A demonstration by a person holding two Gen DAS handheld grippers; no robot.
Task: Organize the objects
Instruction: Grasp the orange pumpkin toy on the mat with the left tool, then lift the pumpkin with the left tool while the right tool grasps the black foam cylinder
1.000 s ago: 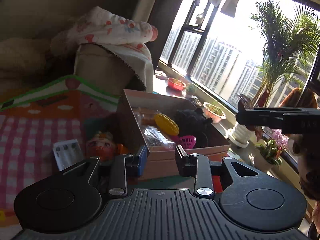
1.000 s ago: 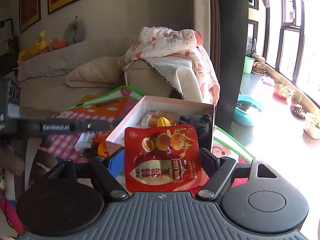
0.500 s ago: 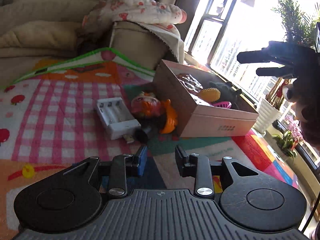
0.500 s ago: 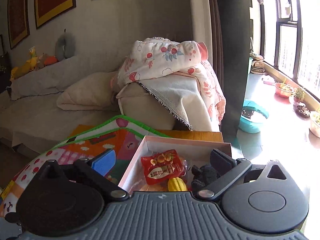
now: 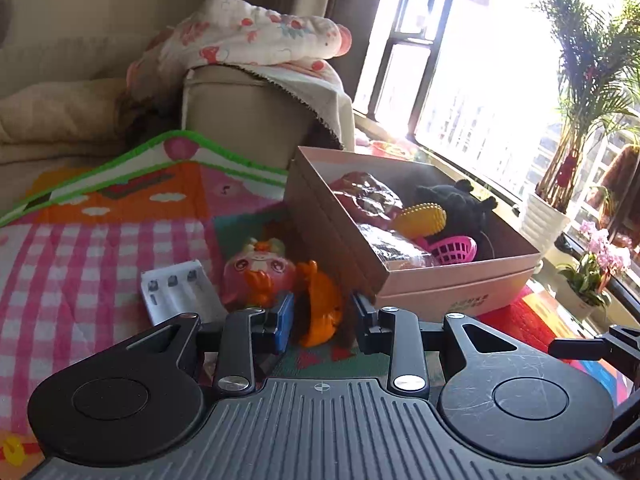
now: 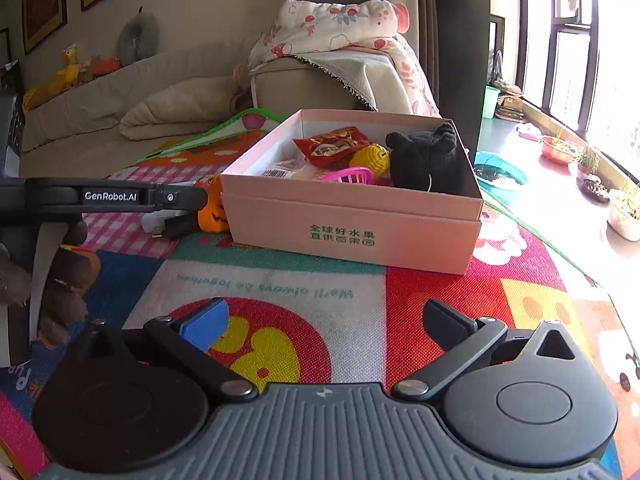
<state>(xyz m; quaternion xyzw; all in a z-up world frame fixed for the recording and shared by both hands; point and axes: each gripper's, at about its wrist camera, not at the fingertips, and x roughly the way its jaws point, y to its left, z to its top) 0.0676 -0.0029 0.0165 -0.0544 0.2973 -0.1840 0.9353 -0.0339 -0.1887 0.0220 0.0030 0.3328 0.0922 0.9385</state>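
Your right gripper [image 6: 326, 320] was opening, jaws empty; the glossy red snack pouch [image 6: 334, 145] lay in the pink rectangular cardboard box [image 6: 352, 216] (beside a ribbed yellow ball [image 6: 372, 158]). Your left gripper [image 5: 322, 320] stood part-open, empty, near the orange plastic toy [image 5: 320, 312].

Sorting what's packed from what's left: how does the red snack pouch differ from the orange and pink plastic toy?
The red snack pouch lies inside the pink cardboard box; the orange and pink plastic toy sits outside it on the colourful play mat, by the box's wall. The pouch is flat and printed; the toy is bulky and moulded, with a cartoon face. Neither is held by a gripper.
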